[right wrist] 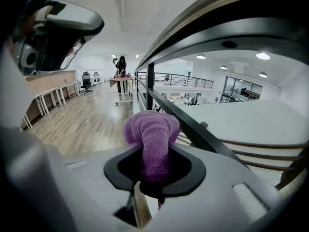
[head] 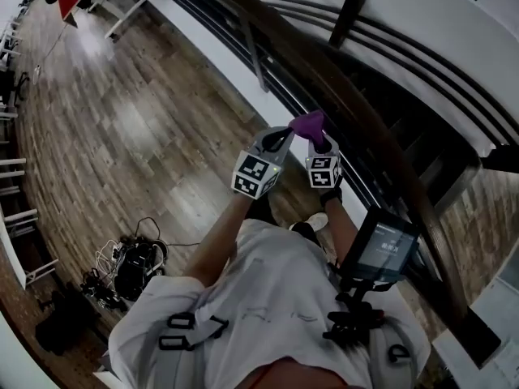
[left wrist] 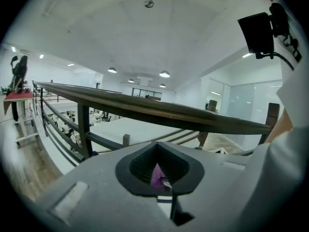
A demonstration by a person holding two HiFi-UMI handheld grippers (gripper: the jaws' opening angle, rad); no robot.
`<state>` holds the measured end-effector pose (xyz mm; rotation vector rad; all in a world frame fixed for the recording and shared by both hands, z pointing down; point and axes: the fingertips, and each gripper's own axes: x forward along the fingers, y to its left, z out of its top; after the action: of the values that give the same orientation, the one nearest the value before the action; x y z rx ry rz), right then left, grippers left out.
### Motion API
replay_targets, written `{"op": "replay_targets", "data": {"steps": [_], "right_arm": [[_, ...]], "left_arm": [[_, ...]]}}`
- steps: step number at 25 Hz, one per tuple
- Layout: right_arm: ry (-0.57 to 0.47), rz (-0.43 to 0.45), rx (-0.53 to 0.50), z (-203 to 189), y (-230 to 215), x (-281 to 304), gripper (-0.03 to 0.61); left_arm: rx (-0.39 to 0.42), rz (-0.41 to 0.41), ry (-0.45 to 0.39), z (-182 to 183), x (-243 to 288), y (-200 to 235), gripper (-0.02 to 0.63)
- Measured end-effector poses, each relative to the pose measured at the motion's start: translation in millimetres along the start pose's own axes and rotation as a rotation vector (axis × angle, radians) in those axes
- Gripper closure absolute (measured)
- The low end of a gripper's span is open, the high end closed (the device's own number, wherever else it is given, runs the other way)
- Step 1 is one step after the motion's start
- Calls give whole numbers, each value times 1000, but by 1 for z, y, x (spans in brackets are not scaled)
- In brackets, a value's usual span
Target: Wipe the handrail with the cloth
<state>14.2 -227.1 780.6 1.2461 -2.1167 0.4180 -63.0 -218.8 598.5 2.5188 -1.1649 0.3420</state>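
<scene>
Fingers of right gripper [right wrist: 154,174] pinched the cloth [right wrist: 152,132] bulk, left gripper [left wrist: 160,179] a corner (cloth off the handrail [left wrist: 159,111], we judged). Next: press it on, slide along.

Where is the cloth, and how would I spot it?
Follow the long dark wooden handrail that runs beside the wood floor. Next to it, the left hand-held gripper and right hand-held gripper meet tip to tip. The cloth is the small fuzzy bunch pinched between them, the only purple thing in sight.
</scene>
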Motion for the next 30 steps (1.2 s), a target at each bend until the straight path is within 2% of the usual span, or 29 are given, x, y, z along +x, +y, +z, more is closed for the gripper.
{"op": "replay_targets", "data": {"steps": [4, 10, 17, 22, 25, 30], "right_arm": [[47, 42, -40, 29, 29, 63, 488], [92, 61, -68, 66, 56, 155, 488], [136, -15, -113, 117, 60, 260, 489], [151, -47, -172, 121, 78, 336, 489], [159, -79, -181, 118, 75, 358, 489], [211, -113, -206, 122, 52, 367, 489]], "left_arm": [[-43, 70, 2, -6, -12, 65, 614], [-78, 133, 21, -20, -17, 150, 614], [-100, 187, 24, -26, -12, 232, 614], [-129, 222, 37, -67, -14, 283, 614], [-103, 239, 48, -84, -15, 291, 615], [-90, 248, 67, -79, -15, 281, 615]]}}
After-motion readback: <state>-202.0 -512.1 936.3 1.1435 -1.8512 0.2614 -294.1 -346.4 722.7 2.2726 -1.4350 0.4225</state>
